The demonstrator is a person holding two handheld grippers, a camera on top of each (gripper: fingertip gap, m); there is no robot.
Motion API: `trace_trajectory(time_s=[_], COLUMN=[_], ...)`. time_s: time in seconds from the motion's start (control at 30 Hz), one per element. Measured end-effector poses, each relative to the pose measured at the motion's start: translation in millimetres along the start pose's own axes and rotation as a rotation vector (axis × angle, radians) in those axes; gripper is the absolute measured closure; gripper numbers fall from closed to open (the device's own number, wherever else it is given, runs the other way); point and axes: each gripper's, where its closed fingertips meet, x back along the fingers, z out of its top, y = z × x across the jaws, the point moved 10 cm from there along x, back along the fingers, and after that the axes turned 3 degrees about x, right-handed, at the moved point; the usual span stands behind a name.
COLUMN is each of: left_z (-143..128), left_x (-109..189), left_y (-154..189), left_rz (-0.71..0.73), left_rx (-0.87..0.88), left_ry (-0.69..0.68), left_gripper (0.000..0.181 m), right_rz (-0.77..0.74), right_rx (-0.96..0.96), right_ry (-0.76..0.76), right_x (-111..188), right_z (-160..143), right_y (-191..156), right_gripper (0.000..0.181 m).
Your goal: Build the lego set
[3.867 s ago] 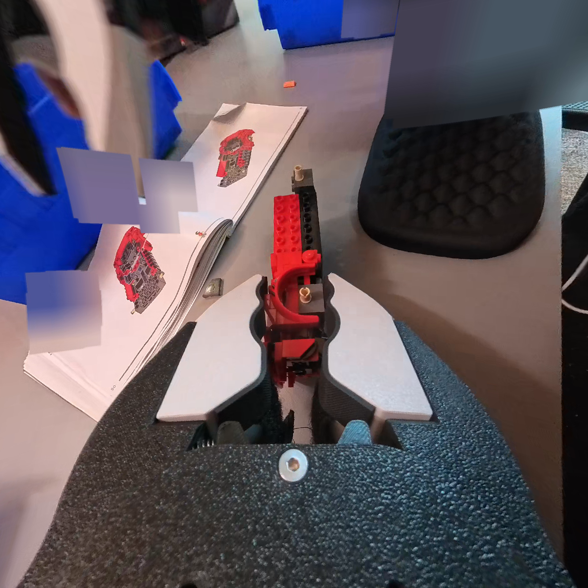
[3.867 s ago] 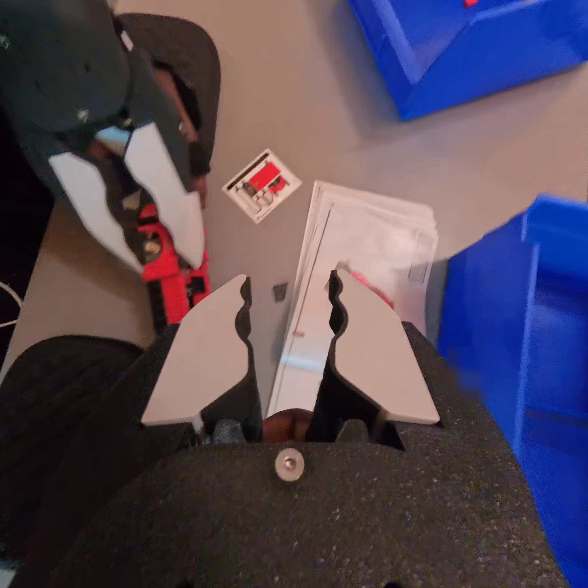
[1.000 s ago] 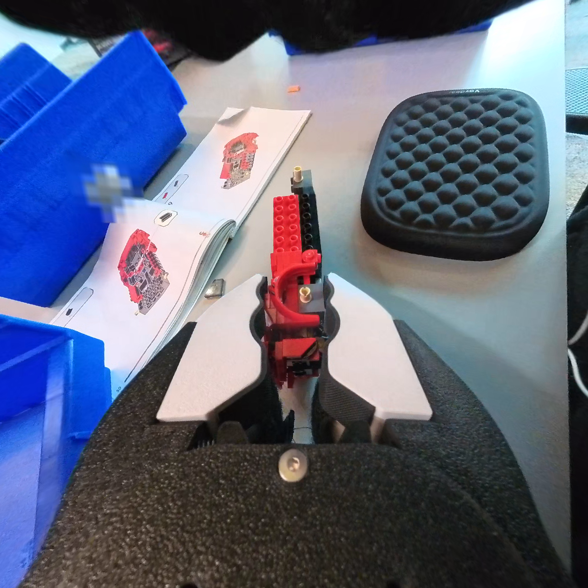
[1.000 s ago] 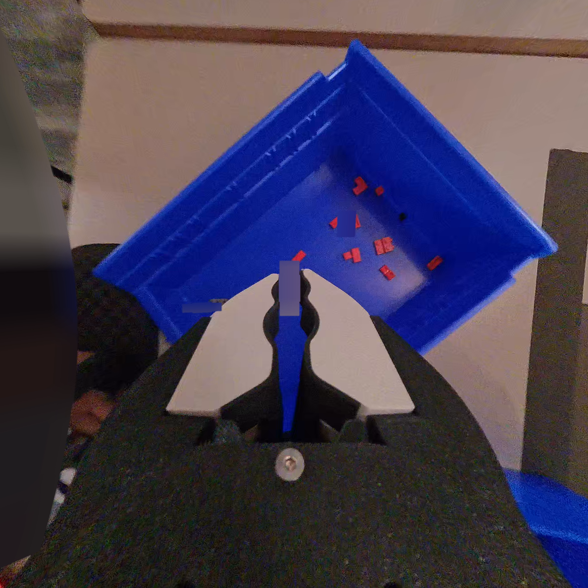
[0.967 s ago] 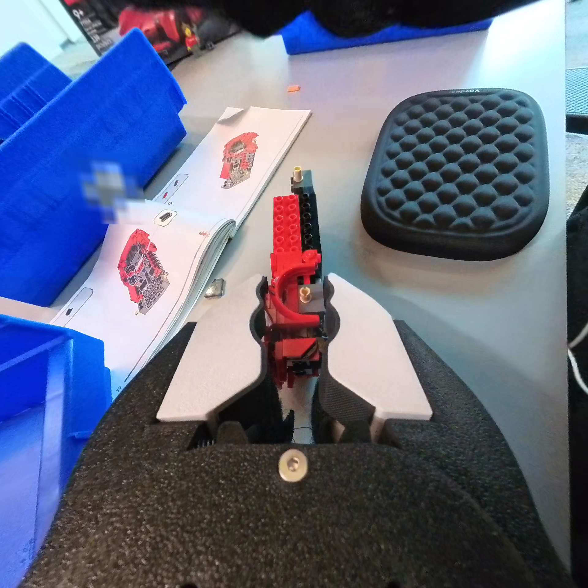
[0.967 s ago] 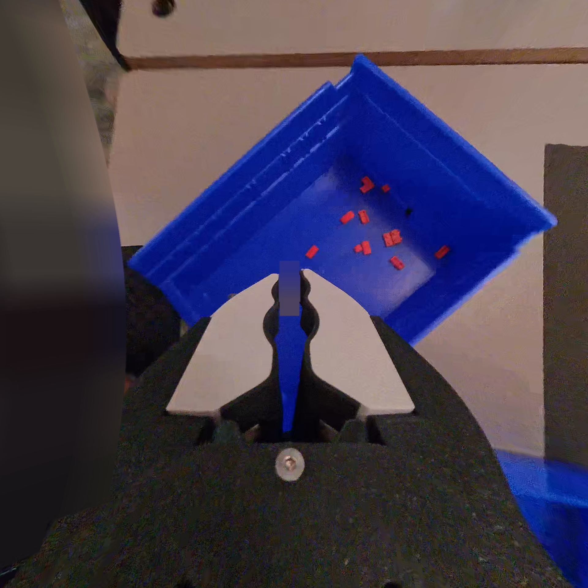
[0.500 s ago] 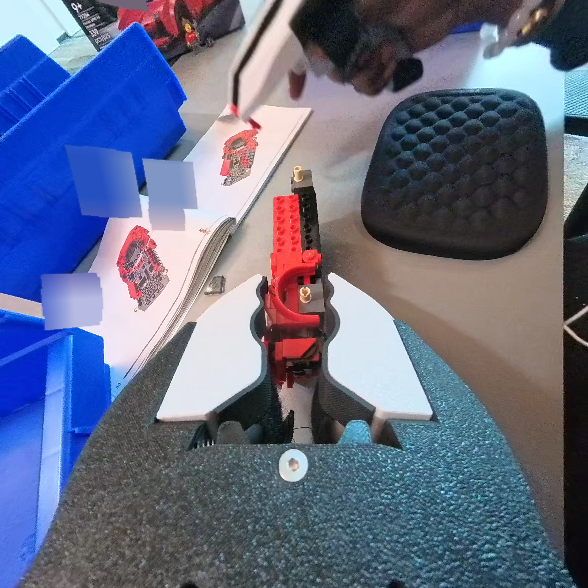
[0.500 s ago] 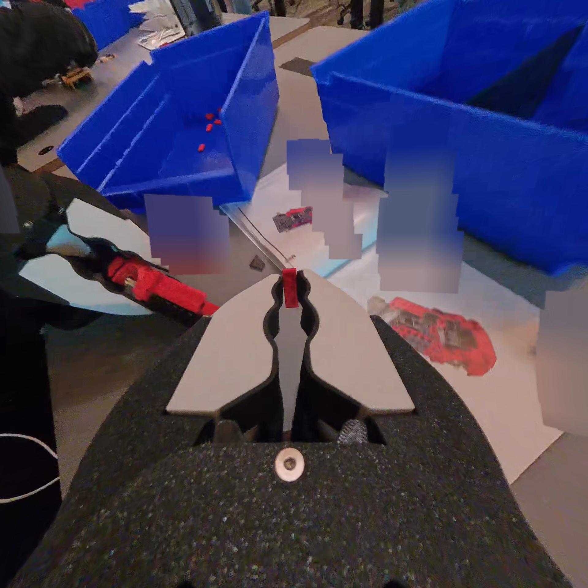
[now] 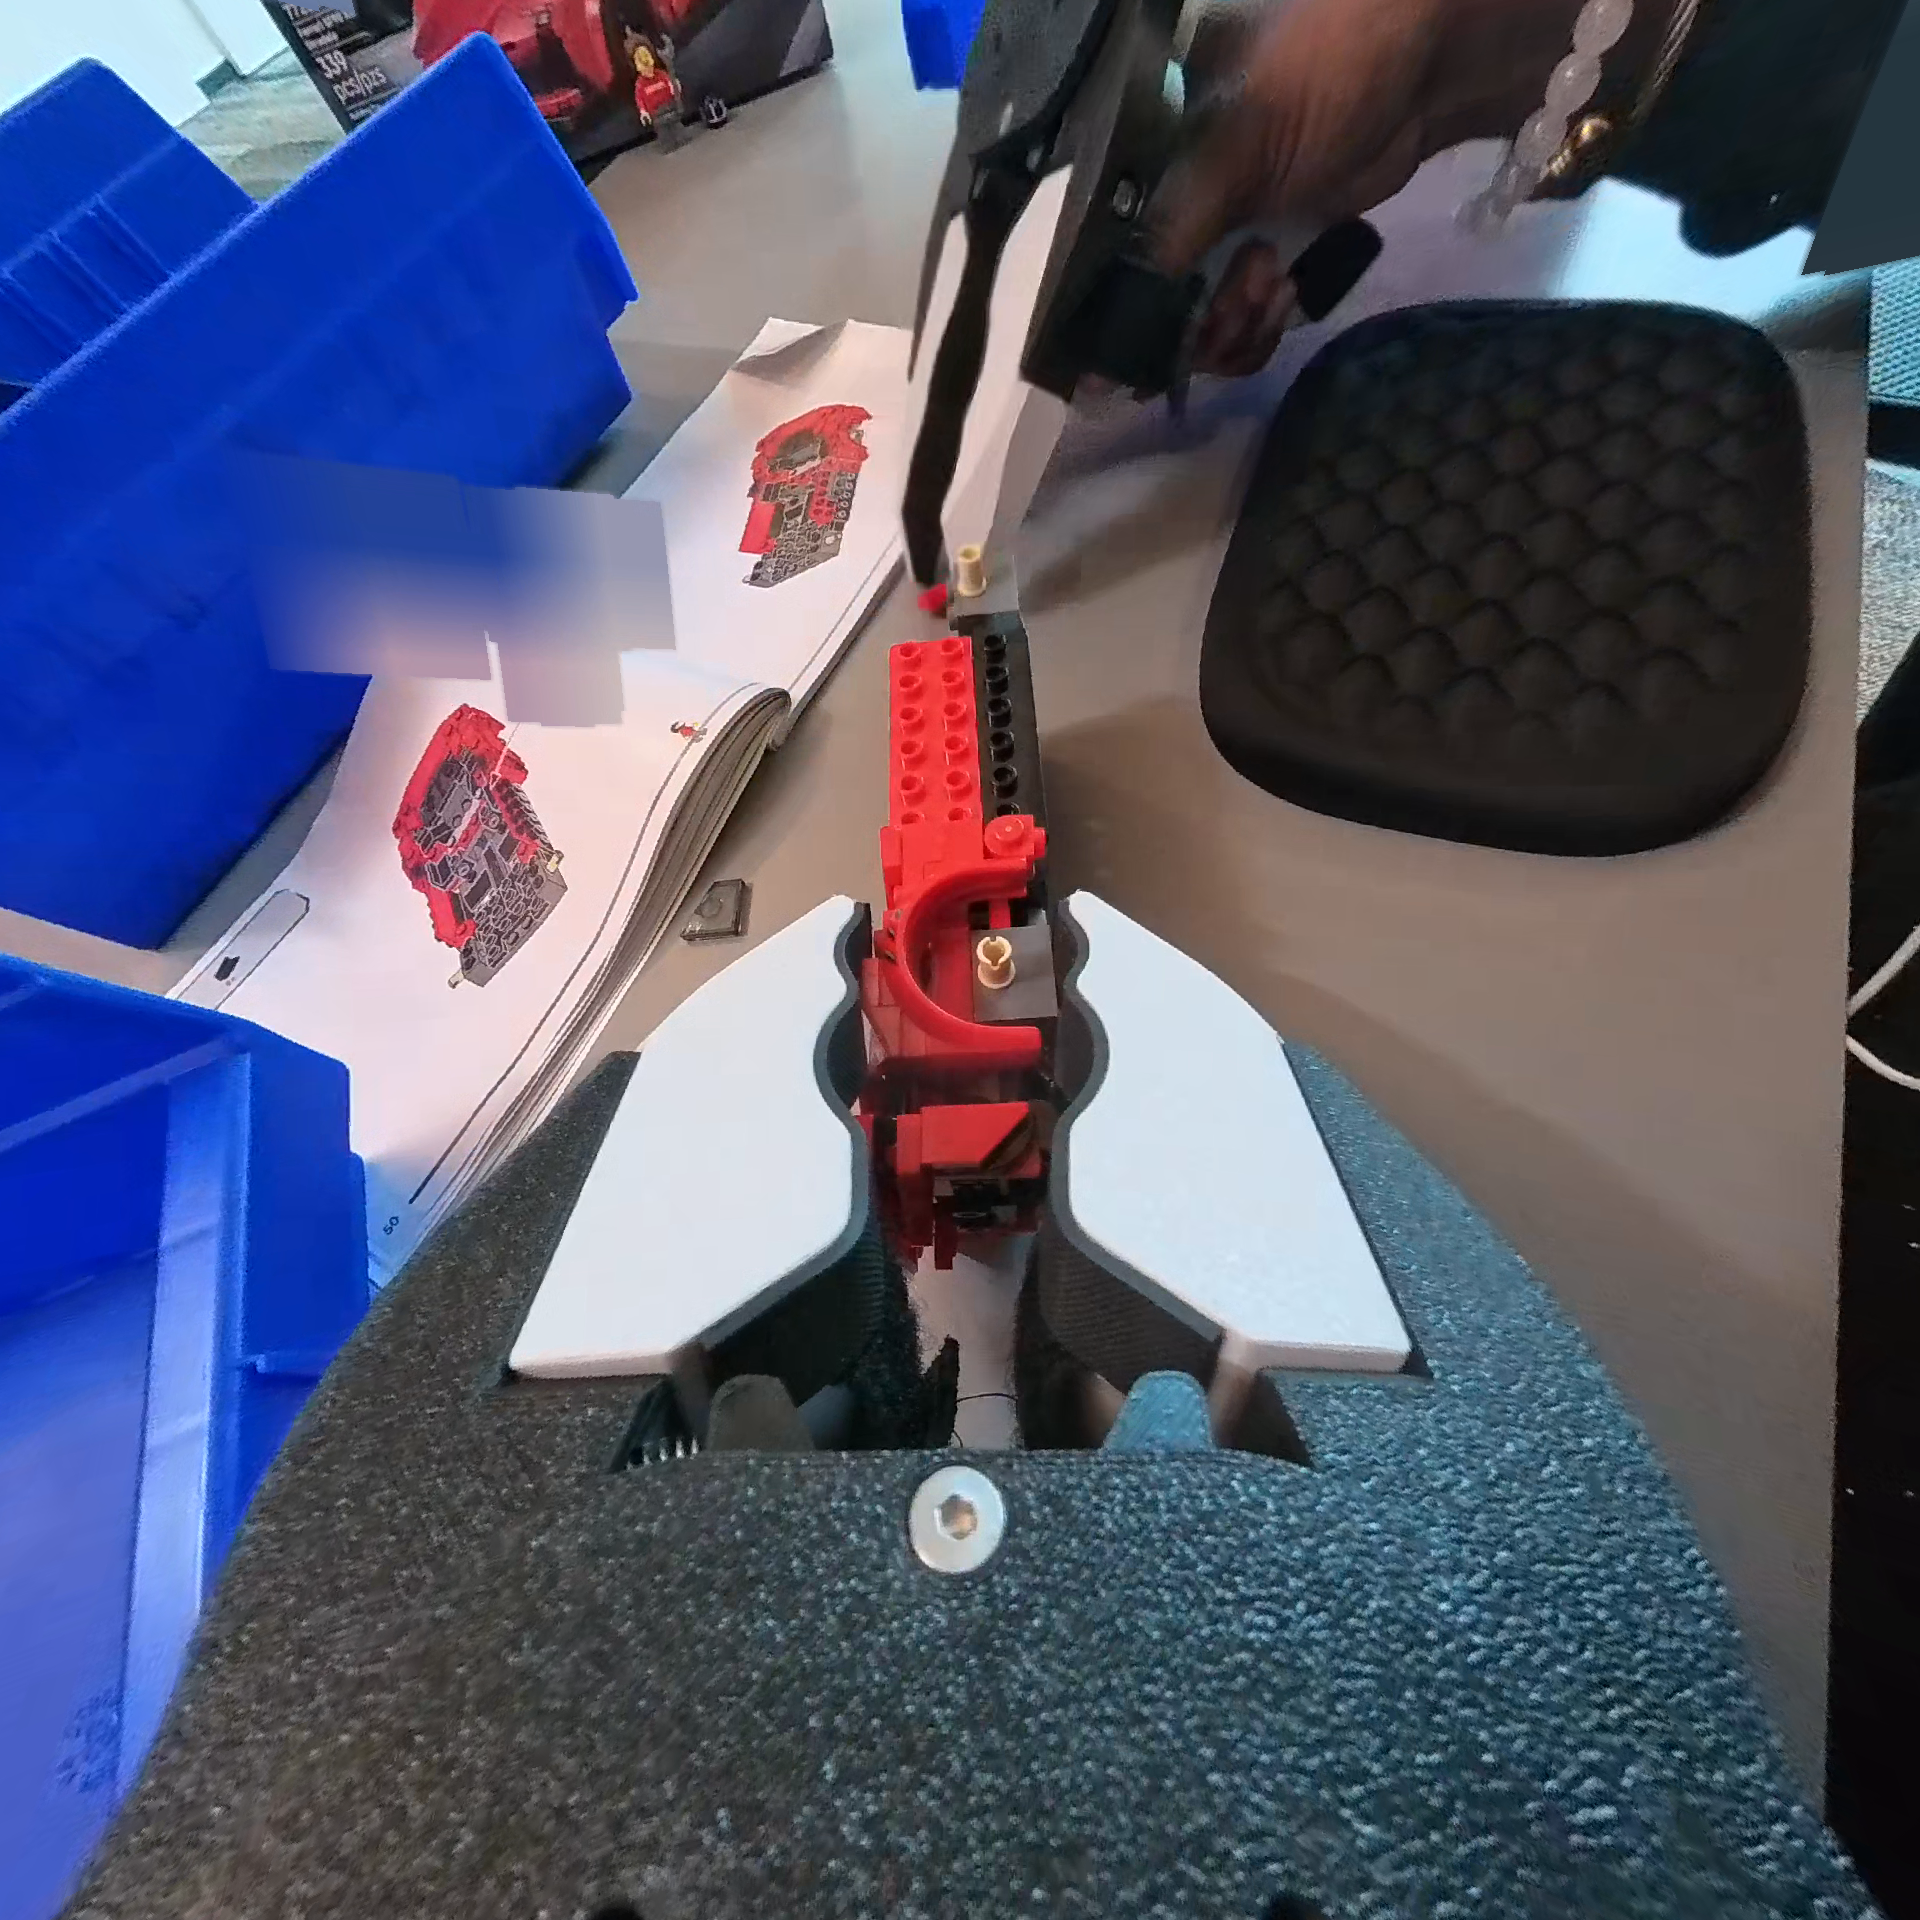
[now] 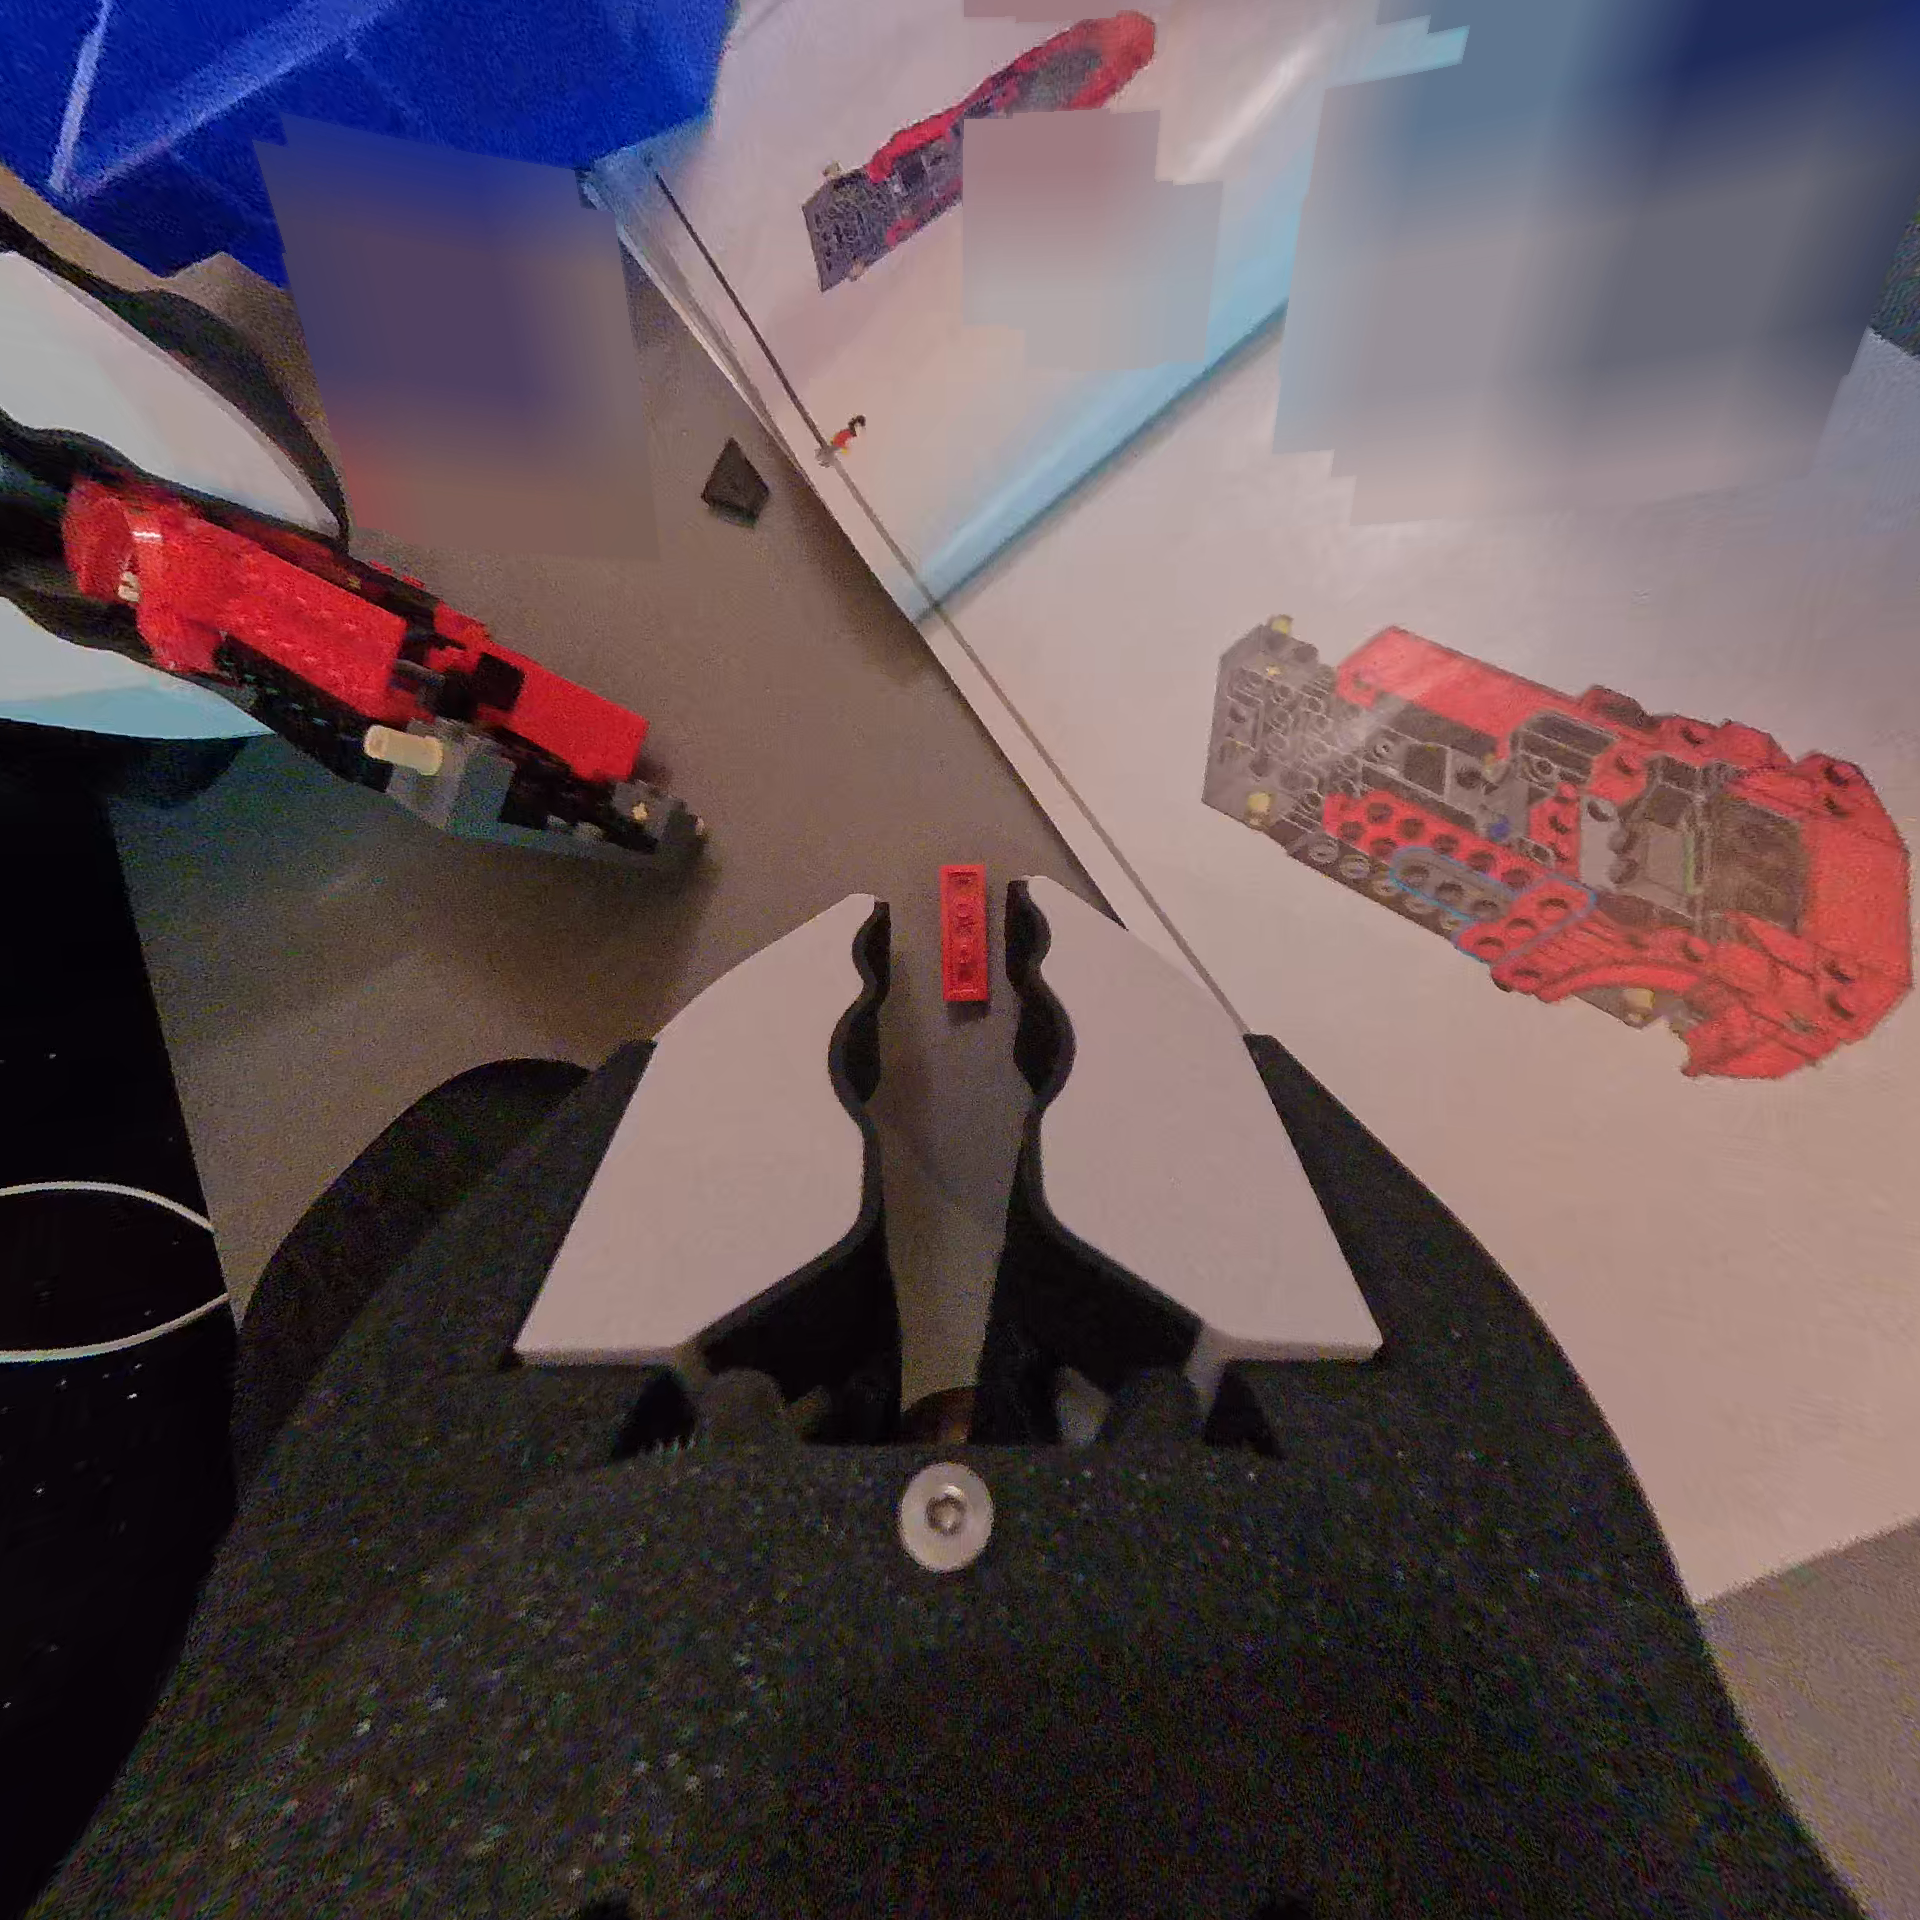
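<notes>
My left gripper [image 9: 961, 935] is shut on the rear of a red and black lego assembly [image 9: 961, 748], which points away from me just above the grey table. My right gripper [image 10: 948, 899] is open and points down at the table. A small red plate [image 10: 963, 935] lies flat on the table between its fingertips, touching neither. In the left wrist view the right gripper [image 9: 940, 566] stands at the assembly's far end with the red plate [image 9: 935, 597] under its tips. In the right wrist view the assembly [image 10: 343, 644] is at the left.
An open instruction booklet [image 9: 520, 831] lies left of the assembly; it also shows in the right wrist view [image 10: 1455, 1091]. A small dark piece [image 9: 717, 899] lies by it. Blue bins [image 9: 260, 468] stand at the left. A black padded rest [image 9: 1507, 571] lies at the right. A lego box [image 9: 623, 62] stands behind.
My right gripper came from the blue bin with the red plate pinched, dropped to the table by the assembly's far end and opened; the plate now lies loose. My left gripper kept its hold.
</notes>
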Motion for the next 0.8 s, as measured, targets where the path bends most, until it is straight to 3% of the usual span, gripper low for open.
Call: trace_trajectory(time_s=[0.23, 0.33, 0.47, 0.8], left_z=[0, 0, 0, 0], left_x=[0, 0, 0, 0], left_y=[0, 0, 0, 0], left_rz=[-0.008, -0.007, -0.007, -0.013], left_rx=[0.002, -0.001, -0.001, 0.001], left_ry=[0.001, 0.002, 0.002, 0.001], left_gripper=[0.149, 0.149, 0.149, 0.149], right_rz=[-0.257, -0.221, -0.338, -0.285], right_rx=[0.190, 0.364, 0.600, 0.593], right_ry=[-0.011, -0.011, -0.073, -0.042], right_x=[31, 24, 8, 1], right_z=[-6, -6, -12, -14], right_y=[1, -19, -29, -21], right_gripper=[0.165, 0.167, 0.170, 0.178])
